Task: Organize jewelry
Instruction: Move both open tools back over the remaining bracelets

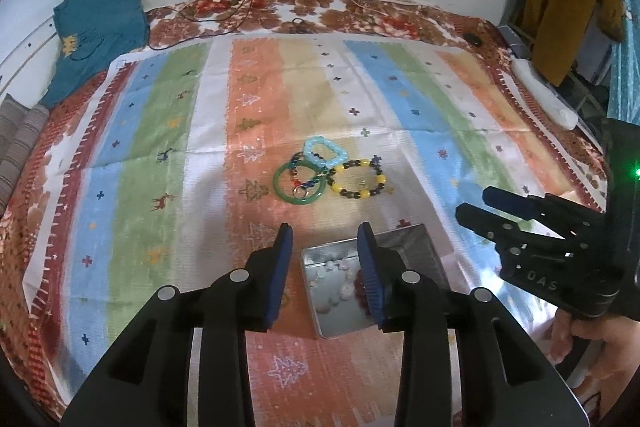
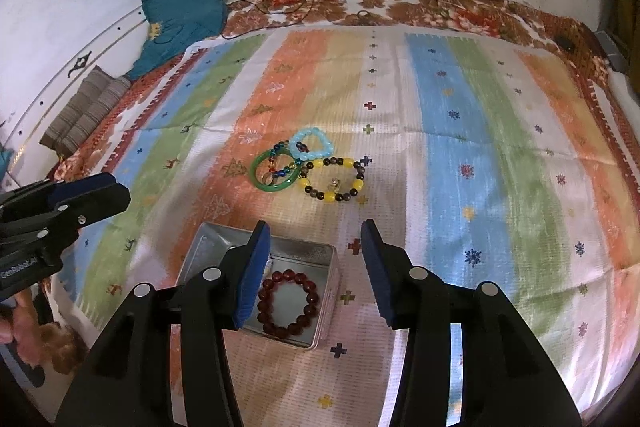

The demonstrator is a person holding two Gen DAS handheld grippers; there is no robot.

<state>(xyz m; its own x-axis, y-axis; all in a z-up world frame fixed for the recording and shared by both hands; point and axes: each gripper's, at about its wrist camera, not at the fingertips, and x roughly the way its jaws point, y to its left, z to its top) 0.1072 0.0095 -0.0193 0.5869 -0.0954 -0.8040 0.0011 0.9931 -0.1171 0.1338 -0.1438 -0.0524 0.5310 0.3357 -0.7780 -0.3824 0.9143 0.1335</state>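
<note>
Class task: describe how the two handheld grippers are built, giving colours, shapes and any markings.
Both the left gripper and right gripper are black plastic frames with round silver fasteners and two fingers faced with blue ribbed pads. White lettering marks their bodies, and a green light glows near the right one.

R gripper (image 2: 316, 263) open over tin (image 2: 256, 259); red bead bracelet (image 2: 289, 303) inside.

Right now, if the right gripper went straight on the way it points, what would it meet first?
Probably bare cloth just beyond the tin, which sits under its left finger. The right gripper is open and holds nothing. The bracelets lie farther along; depth is unclear.
</note>
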